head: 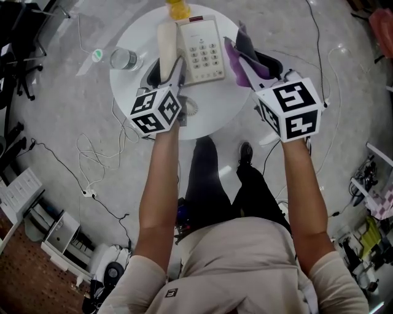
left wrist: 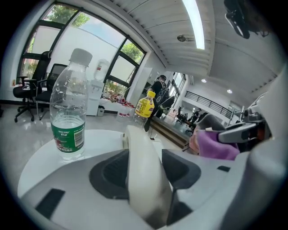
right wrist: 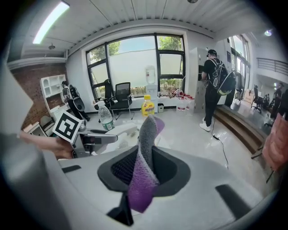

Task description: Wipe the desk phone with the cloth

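1. White round table seen from the head view, on a grey floor strewn with loose cables.
   - A water bottle stands at its left side. A yellow bottle stands at the far edge, just beyond the desk phone.
   - The phone is cream, with a grey keypad and a dark strip along its top. It sits on the far half of the table, between the two tools.
   - The left gripper is clenched on the handset at the phone's left side. I cannot tell whether the handset is clear of its cradle.
   - The right gripper pinches the purple-and-grey cloth just right of the phone.
   - A coiled cord lies near the table's front edge.

2. Left gripper view:
   - The pale handset fills the gap between the jaws, with both dark pads against it.
   - The clear water bottle stands upright to the left. It has a white cap and a green label, and there is water only in its lower part.
   - The yellow bottle stands beyond the handset, and the purple cloth shows at the right.

3. Right gripper view:
   - The jaws are nearly together on the cloth, which stands up in a fold, grey above and purple below.
   - The other tool's marker cube is at the left.
   - Beyond the table are office chairs by the windows and a person with a backpack.
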Available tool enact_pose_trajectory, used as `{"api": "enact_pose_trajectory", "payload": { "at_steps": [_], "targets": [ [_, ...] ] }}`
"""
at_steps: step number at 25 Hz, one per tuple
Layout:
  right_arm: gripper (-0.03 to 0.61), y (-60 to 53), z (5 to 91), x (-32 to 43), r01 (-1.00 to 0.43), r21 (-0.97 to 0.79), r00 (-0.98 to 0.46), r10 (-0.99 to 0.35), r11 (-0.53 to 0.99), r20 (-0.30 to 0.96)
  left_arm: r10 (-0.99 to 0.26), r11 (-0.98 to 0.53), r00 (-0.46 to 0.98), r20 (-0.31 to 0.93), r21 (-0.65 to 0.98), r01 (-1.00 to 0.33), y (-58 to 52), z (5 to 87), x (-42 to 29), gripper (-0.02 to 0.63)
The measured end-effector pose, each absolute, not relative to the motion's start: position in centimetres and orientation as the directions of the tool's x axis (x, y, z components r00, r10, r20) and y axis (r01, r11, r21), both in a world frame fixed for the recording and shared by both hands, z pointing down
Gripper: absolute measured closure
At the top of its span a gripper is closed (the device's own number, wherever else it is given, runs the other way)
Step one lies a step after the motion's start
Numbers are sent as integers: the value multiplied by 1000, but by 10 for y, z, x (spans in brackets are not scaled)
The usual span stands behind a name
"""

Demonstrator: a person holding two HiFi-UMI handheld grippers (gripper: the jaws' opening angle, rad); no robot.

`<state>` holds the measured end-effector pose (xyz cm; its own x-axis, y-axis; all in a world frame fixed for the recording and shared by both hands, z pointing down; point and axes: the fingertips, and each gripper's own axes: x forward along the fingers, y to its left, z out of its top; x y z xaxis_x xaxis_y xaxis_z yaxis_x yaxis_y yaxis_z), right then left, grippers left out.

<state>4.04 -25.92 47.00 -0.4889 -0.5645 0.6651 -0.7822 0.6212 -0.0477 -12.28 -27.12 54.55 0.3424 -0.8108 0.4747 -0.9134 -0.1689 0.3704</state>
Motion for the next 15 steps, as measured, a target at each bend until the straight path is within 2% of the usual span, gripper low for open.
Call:
{"api": "enact_pose_trajectory", "payload": {
  "at_steps": [15],
  "targets": [
    [505,-229,494,46,-799,-80,-474,-543,596,693,-835,-102,245,493,299,-949,-280,570,-115,396]
  ]
}}
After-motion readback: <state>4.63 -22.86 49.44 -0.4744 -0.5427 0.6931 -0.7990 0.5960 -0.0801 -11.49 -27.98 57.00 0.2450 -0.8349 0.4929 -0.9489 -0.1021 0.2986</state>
